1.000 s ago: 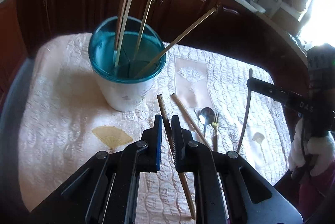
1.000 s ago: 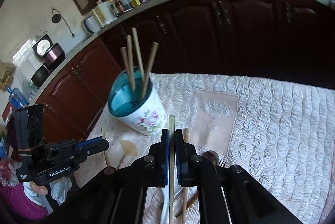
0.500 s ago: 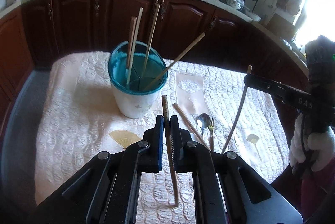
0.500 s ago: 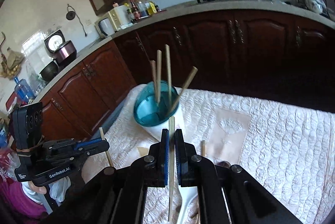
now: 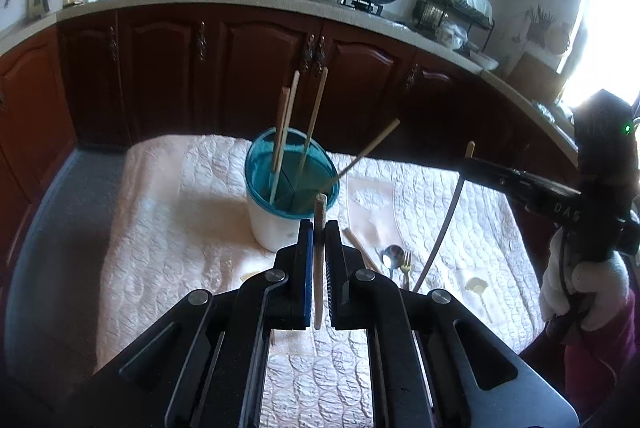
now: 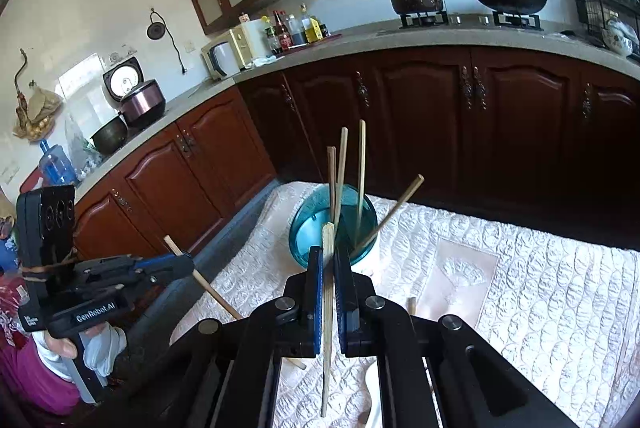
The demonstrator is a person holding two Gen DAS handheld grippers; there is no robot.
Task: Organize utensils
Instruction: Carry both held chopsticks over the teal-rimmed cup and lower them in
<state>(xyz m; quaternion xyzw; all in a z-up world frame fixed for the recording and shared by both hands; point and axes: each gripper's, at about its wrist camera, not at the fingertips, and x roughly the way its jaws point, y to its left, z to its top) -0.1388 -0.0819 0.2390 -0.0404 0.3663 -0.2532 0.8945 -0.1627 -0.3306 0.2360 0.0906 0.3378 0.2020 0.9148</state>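
Ahead of the left wrist camera: black left gripper (image 5: 319,228) clamped on a slim wooden chopstick (image 5: 318,260), upright, raised above the cream quilted cloth (image 5: 172,228). Just beyond, white utensil pot with teal rim (image 5: 276,224) holding four chopsticks. On the cloth, right of it: another chopstick, small metal spoon (image 5: 392,256), gold fork (image 5: 406,266).

From the right wrist: black right gripper (image 6: 328,260) pinched tight on a pale bamboo chopstick (image 6: 328,312), hanging near-vertical before the same pot.
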